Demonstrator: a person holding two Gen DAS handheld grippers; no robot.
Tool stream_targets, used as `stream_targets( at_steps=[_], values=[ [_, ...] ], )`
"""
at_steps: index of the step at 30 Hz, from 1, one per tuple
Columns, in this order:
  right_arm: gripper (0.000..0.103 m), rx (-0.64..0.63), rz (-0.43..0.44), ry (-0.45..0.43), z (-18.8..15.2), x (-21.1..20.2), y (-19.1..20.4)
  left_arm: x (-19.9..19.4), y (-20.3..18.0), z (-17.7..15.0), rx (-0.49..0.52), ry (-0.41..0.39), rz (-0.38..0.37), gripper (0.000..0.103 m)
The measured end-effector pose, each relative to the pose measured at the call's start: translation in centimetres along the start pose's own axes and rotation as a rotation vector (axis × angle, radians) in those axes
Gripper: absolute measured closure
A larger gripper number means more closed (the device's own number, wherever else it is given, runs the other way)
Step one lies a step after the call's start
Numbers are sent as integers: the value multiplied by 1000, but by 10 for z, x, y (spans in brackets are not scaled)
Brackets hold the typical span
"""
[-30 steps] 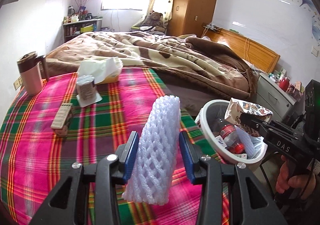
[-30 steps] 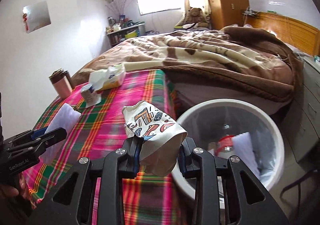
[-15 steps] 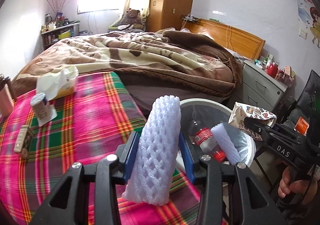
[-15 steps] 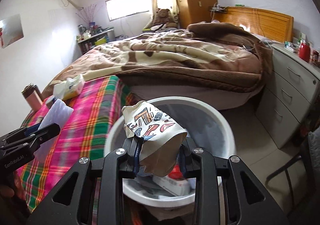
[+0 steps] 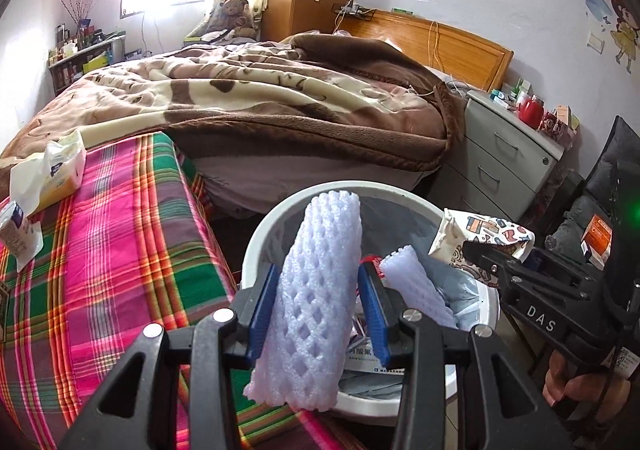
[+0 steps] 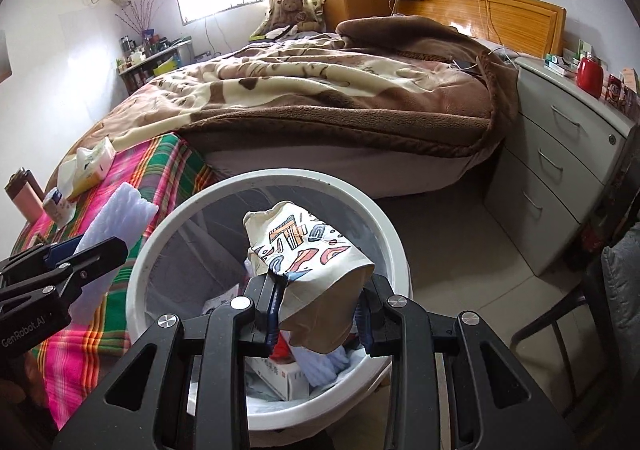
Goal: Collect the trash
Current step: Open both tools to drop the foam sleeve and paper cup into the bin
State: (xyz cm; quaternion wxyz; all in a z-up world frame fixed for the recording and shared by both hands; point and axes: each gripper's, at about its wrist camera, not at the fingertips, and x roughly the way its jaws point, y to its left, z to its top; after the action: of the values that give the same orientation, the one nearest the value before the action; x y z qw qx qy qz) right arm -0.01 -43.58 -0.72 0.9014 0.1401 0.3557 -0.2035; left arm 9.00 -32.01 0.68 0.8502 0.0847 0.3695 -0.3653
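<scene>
My left gripper [image 5: 318,310] is shut on a white foam net sleeve [image 5: 316,302], which stands upright between its blue pads above the near rim of the white trash bin [image 5: 256,246]. My right gripper [image 6: 318,320] is shut on a crumpled patterned paper cup [image 6: 310,254] and holds it over the bin [image 6: 160,238]. Inside the bin lie another foam sleeve [image 5: 416,286], a red-labelled bottle and papers. In the right wrist view the left gripper [image 6: 80,254] with its foam sleeve [image 6: 116,222] shows at the left, beside the bin's rim.
A plaid-covered table [image 5: 112,250] left of the bin carries a tissue pack [image 5: 52,174], a small cup [image 6: 56,206] and a flask [image 6: 24,198]. A bed [image 5: 260,98] lies behind, grey drawers [image 6: 560,170] to the right, a dark chair [image 5: 608,186] at far right.
Both grippers have swung right, from over the plaid table to over the bin, and sunk slightly. Each still grips its piece of trash.
</scene>
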Motion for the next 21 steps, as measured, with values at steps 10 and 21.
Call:
stream_targets(
  at_steps=[10, 21],
  values=[
    [42, -22, 4, 27, 1, 7, -3, 6, 1, 0, -11, 16, -5, 37],
    [42, 4, 9, 13, 2, 1, -6, -4, 16, -3, -37, 4, -12, 35]
  ],
)
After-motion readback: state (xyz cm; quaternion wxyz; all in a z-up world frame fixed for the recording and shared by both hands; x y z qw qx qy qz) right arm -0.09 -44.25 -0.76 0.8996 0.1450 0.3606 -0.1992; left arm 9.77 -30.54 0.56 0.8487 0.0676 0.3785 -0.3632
